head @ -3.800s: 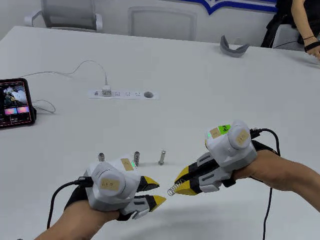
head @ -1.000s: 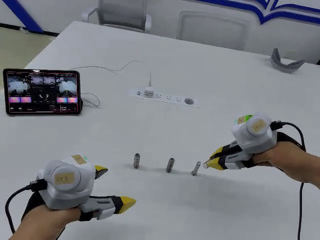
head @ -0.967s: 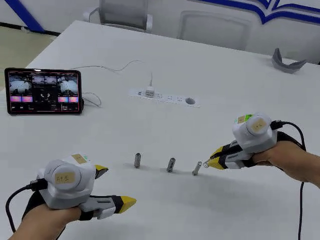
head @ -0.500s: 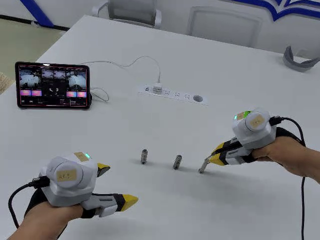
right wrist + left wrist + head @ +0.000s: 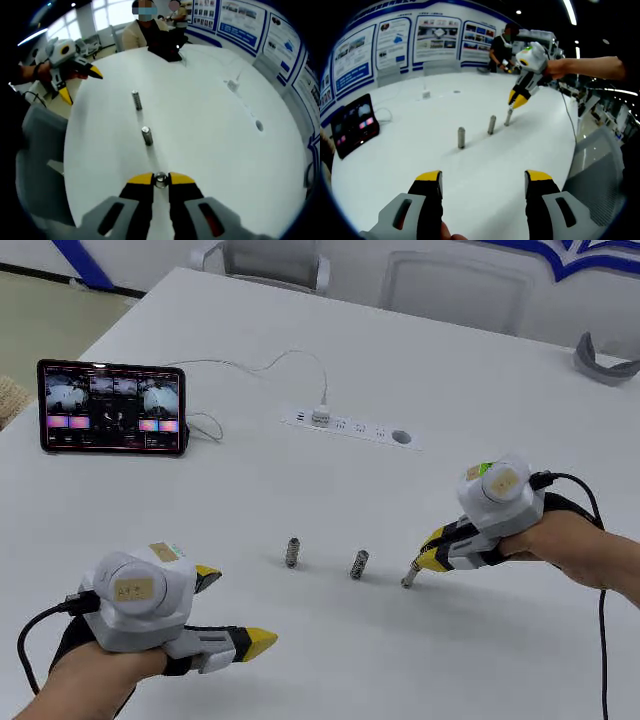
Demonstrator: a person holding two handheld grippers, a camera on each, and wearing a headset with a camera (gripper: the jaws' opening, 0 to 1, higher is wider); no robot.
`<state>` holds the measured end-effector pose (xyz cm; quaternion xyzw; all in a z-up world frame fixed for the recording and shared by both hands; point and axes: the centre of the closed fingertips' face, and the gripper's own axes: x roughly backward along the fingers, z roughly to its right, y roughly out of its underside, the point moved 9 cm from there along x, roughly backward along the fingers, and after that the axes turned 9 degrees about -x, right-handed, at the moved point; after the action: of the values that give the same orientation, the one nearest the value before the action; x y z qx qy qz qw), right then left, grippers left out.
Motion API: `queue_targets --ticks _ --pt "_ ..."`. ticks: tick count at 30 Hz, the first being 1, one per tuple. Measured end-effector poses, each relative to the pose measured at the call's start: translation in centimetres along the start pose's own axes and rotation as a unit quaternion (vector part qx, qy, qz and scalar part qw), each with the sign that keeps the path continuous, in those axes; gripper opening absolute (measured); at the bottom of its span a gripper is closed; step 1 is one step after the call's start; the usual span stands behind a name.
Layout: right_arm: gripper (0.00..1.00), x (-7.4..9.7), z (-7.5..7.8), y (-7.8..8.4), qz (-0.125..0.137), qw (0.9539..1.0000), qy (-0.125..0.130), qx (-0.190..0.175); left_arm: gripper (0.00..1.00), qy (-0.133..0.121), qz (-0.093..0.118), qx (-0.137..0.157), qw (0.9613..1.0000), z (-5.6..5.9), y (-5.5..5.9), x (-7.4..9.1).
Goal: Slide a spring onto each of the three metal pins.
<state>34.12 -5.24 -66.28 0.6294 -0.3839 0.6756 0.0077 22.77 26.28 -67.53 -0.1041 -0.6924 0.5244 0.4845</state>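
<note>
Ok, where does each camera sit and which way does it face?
Head view: on the headset, looking down over the white table; both hands, left claw and right claw show.
Left gripper view: on the left claw, facing along three small metal pins toward the right claw; own jaws open.
Right gripper view: on the right claw, facing back toward the left claw; jaws shut on a thin silver spring.
Shared: both gripper views see the pin row from opposite ends.

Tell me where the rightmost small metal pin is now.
Head view: the rightmost metal pin stands right of the middle pin, between the yellow tips of the right gripper.
</note>
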Motion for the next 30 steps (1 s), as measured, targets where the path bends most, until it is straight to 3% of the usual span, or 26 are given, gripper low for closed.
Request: queue_targets --ticks 30 --pt "0.13 -2.5 0.3 1.0 -0.022 0.9997 -0.001 0.013 0.68 -0.008 -0.002 0.003 1.0 -0.1 0.1 0.6"
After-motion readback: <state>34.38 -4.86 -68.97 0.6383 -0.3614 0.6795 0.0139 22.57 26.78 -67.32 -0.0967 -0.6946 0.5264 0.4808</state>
